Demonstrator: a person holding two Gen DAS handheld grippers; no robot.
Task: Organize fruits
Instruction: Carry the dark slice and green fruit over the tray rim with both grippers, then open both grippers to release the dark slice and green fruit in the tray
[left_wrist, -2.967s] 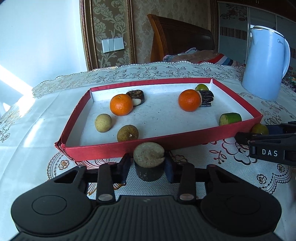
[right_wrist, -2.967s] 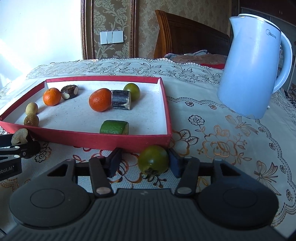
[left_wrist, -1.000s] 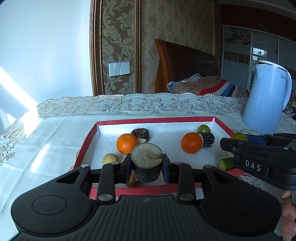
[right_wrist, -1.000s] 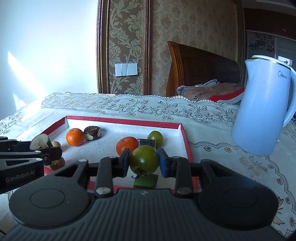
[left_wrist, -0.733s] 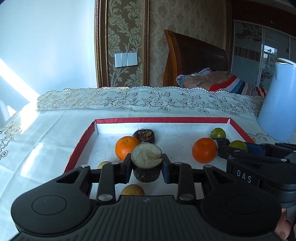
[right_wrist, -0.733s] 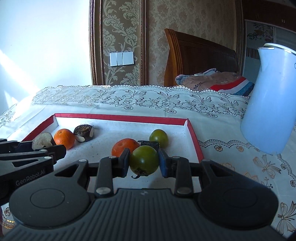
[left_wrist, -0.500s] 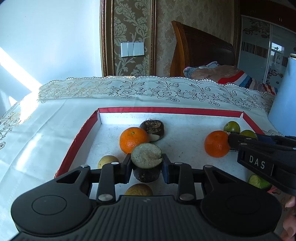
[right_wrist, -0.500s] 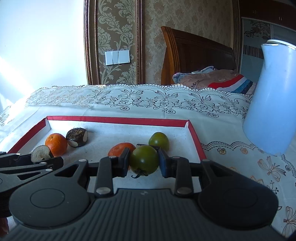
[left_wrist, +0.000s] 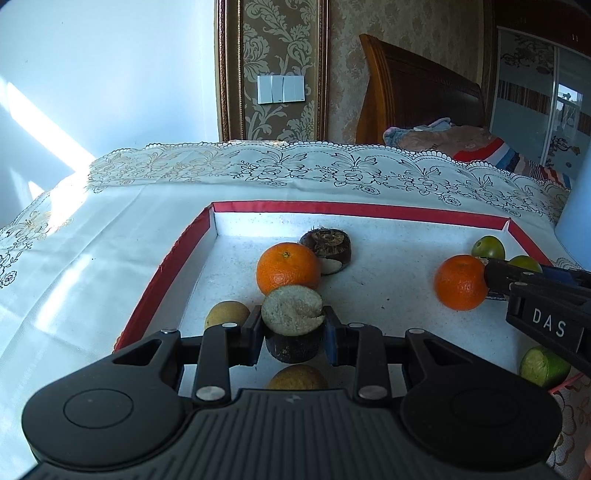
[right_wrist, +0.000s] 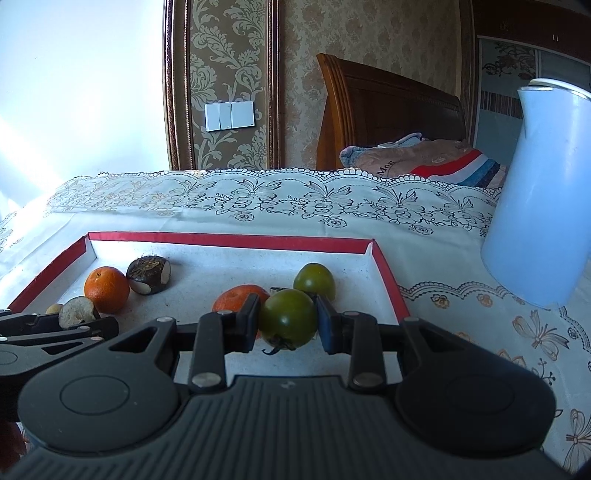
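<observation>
My left gripper (left_wrist: 293, 332) is shut on a dark cut chunk with a pale top face (left_wrist: 293, 323), held over the left part of the red-rimmed tray (left_wrist: 354, 209). Just behind it lie an orange (left_wrist: 288, 271) and a brown chunk (left_wrist: 327, 249). My right gripper (right_wrist: 287, 325) is shut on a dark green round fruit (right_wrist: 288, 318), held over the tray's right half (right_wrist: 229, 240), in front of another orange (right_wrist: 238, 297) and a green fruit (right_wrist: 314, 280). The right gripper's arm (left_wrist: 535, 295) shows at the right of the left wrist view.
A light blue kettle (right_wrist: 543, 192) stands on the lace tablecloth right of the tray. Two yellowish round fruits (left_wrist: 226, 314) and a lime-green piece (left_wrist: 543, 365) lie near the tray's front. A wooden headboard and bedding (right_wrist: 424, 158) are behind the table.
Both grippers moved forward and lower, from above the tray's front edge to over its floor, each keeping hold of its piece. Over the last half second they barely shifted.
</observation>
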